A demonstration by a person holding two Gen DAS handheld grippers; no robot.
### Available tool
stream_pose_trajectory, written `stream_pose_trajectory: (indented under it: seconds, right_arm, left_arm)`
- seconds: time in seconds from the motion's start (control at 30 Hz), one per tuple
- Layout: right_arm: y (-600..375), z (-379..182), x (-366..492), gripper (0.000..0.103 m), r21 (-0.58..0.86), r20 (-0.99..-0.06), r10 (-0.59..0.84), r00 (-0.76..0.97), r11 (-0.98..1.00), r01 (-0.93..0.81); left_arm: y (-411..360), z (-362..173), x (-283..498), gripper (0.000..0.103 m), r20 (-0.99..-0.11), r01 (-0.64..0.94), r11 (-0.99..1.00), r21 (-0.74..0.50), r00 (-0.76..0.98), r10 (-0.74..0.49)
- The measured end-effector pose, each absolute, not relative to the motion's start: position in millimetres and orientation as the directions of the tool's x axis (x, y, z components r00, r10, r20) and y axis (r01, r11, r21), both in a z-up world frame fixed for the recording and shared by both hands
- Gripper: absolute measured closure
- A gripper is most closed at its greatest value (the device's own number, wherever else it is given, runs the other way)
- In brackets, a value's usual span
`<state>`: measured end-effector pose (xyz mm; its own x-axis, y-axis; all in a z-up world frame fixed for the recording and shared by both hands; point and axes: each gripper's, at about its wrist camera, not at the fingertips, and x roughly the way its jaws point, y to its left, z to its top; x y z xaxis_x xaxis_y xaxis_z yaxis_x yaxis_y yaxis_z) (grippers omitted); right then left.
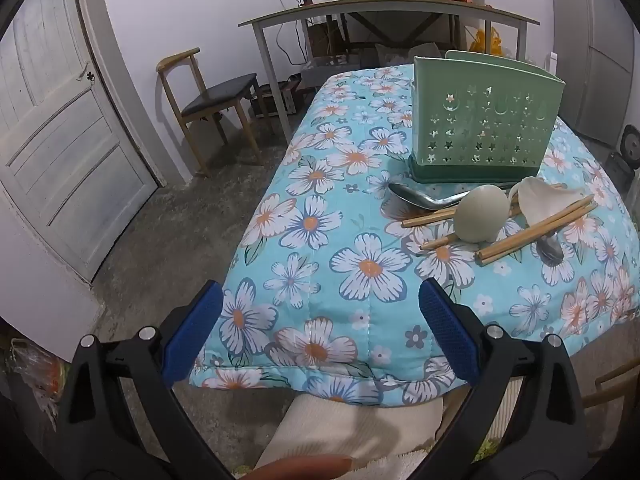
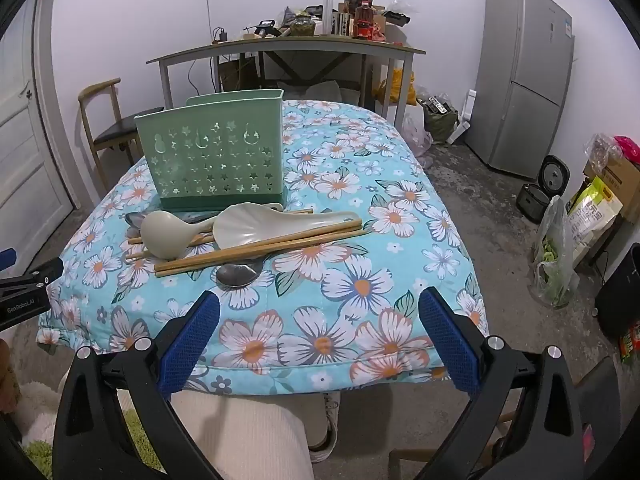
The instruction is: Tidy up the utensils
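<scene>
A green perforated utensil holder [image 2: 214, 160] stands on the floral-covered table [image 2: 360, 280]; it also shows in the left wrist view [image 1: 486, 124]. In front of it lies a pile: a beige ladle [image 2: 164, 238], a white rice paddle [image 2: 256, 226], several wooden chopsticks [image 2: 260, 250] and metal spoons [image 2: 238, 274]. In the left wrist view the ladle [image 1: 482, 212], chopsticks [image 1: 536, 232] and a metal spoon [image 1: 416, 198] show too. My left gripper [image 1: 320, 320] is open over the table's near left corner. My right gripper [image 2: 320, 328] is open near the front edge, short of the pile.
A wooden chair [image 1: 208, 104] and a white door [image 1: 60, 140] are to the left. A cluttered side table [image 2: 288, 48] stands behind, a fridge [image 2: 528, 80] and bags [image 2: 560, 248] to the right. The person's knee [image 2: 240, 432] is below the table edge.
</scene>
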<state>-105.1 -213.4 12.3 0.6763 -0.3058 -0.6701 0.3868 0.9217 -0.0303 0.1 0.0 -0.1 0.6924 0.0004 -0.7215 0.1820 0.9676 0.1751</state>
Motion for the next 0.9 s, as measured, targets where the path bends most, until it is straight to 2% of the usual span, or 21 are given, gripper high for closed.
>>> stream_pose_trajectory:
  seconds: [0.9]
  right_arm:
    - [-213.0, 12.8, -104.6, 0.006, -0.031, -0.67, -0.307, 0.676, 0.921, 0.387]
  left_arm:
    - [-0.2, 0.0, 0.2, 0.008, -0.722, 0.184, 0.968, 0.173, 0.692, -0.003]
